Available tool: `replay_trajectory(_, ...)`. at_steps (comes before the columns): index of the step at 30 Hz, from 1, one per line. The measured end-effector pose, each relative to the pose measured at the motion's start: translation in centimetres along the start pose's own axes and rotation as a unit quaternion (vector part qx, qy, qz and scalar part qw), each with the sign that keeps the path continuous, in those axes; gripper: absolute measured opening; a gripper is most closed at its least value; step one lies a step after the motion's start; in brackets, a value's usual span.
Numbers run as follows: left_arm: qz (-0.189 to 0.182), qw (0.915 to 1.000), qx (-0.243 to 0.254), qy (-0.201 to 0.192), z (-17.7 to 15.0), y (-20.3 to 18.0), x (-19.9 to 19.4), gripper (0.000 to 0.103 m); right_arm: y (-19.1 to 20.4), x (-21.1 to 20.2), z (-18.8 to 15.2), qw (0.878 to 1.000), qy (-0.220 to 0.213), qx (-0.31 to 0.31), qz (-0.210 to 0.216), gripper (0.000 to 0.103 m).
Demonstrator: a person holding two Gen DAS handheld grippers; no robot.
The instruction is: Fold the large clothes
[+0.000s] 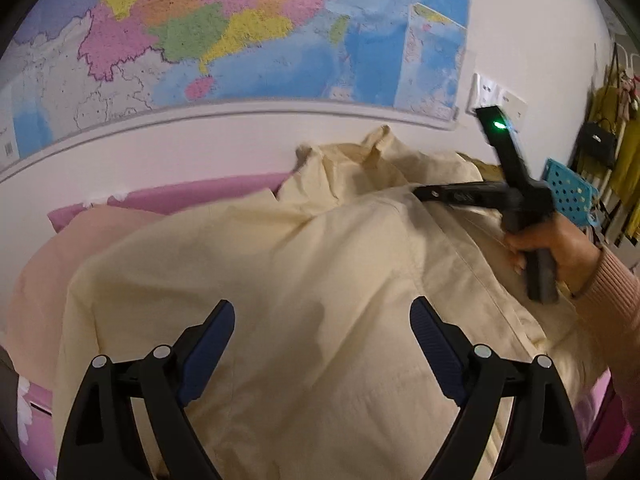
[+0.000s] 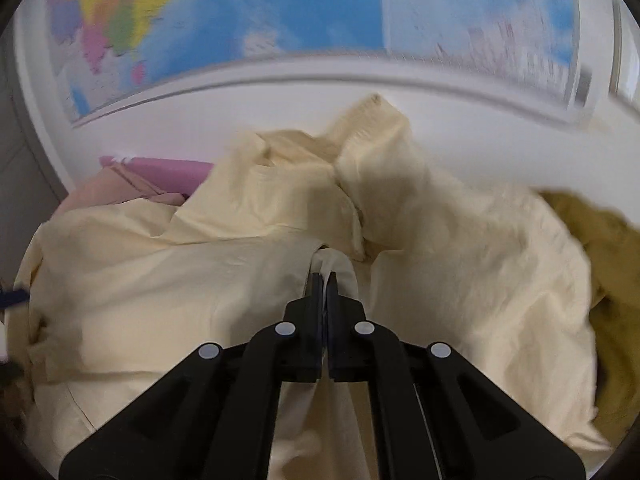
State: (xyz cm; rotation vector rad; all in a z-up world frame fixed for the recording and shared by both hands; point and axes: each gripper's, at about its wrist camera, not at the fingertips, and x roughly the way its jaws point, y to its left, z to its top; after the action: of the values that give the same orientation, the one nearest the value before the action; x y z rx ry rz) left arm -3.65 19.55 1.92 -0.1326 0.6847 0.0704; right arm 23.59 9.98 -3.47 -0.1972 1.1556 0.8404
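A large cream garment lies crumpled over the pink bed, its collar bunched up near the wall; it also fills the right wrist view. My left gripper is open and empty, its blue-padded fingers spread just above the cloth. My right gripper is shut on a fold of the cream garment. In the left wrist view the right gripper reaches in from the right, held by a hand in a pink sleeve, its tip at the cloth.
A pink bed stands against a white wall with a large map. A peach cloth lies at the left. An olive garment lies at the right. A blue perforated stool and hanging clothes stand far right.
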Motion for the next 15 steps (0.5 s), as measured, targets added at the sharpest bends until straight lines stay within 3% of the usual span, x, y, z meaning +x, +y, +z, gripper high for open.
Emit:
replay_trajectory(4, -0.003, 0.9992, 0.024, 0.031, -3.6, -0.4, -0.8, 0.086, 1.3, 1.4, -0.2, 0.998, 0.004, -0.047, -0.034, 0.004)
replay_trajectory(5, -0.009, 0.999, 0.026, 0.035, -4.3, -0.4, -1.1, 0.086, 1.6, 1.4, -0.1, 0.998, 0.007, -0.046, -0.038, 0.007)
replay_trajectory(6, -0.021, 0.9987, 0.027, 0.039, -5.4, -0.4, -1.9, 0.086, 1.5, 0.9, -0.1, 0.998, 0.011, -0.04, -0.043, 0.019)
replay_trajectory(9, -0.028, 0.9988, 0.019, 0.036, -7.7, -0.1, -4.1, 0.086, 1.1, -3.0, -0.5, 1.0, -0.006, -0.018, -0.02, 0.036)
replay_trajectory(10, -0.036, 0.9987, 0.012, 0.034, -8.4, 0.2, -5.0, 0.087, 0.6, -5.3, -1.3, 1.0, -0.015, -0.014, -0.009, 0.038)
replay_trajectory(13, -0.047, 0.9984, 0.001, 0.03, -10.3, 0.6, -7.1, 0.089, -0.7, -12.2, -4.7, 0.998, -0.045, 0.004, 0.045, 0.047)
replay_trajectory(15, -0.053, 0.9982, 0.006, 0.028, -11.6, 0.6, -8.4, 0.089, -0.8, -16.3, -8.2, 0.997, -0.06, 0.007, 0.052, 0.057)
